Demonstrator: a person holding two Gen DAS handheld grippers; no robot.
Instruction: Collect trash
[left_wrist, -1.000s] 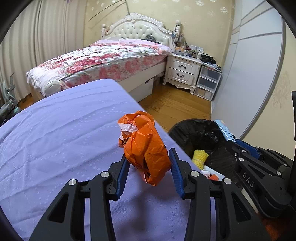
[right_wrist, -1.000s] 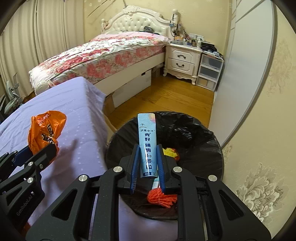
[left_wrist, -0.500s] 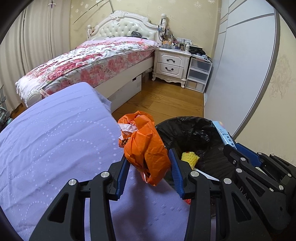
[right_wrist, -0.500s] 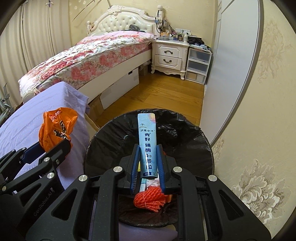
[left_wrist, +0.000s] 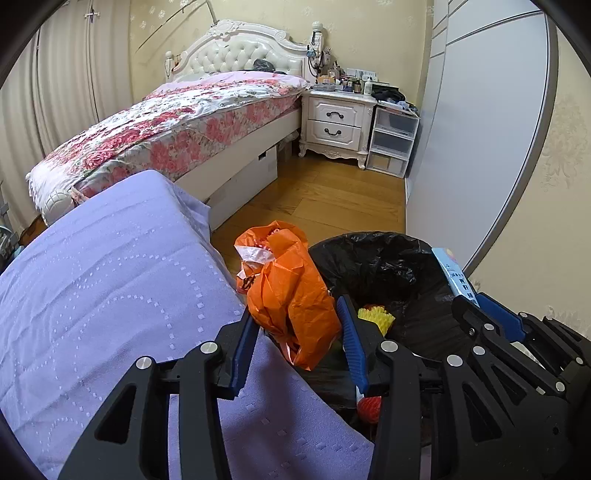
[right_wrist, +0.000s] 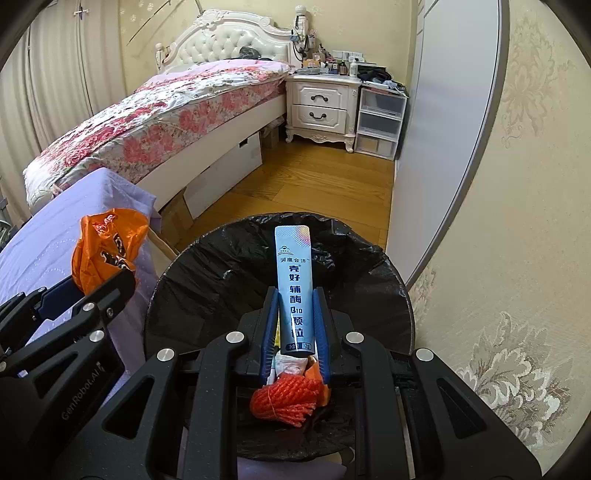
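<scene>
- Two sets of jaws are mine, and each holds one piece of trash: my left gripper (left_wrist: 299, 343) pinches a crumpled orange plastic bag (left_wrist: 291, 291), and my right gripper (right_wrist: 294, 332) is clamped narrow on a slim light-blue packet (right_wrist: 293, 291) printed with dark characters.
- Only the right view looks straight down into the black-lined bin (right_wrist: 207, 266): the packet stands upright over its opening, above a bundle of orange-red netting (right_wrist: 286, 400).
- Only the left view shows a piece of yellow foam mesh (left_wrist: 376, 318) in the bin, just right of the bag.
- In the left view the bag hangs at the edge of the purple-covered surface (left_wrist: 110, 280), beside the bin's left rim.
- Both grippers tilt downward, side by side, the left one over the surface's edge.
</scene>
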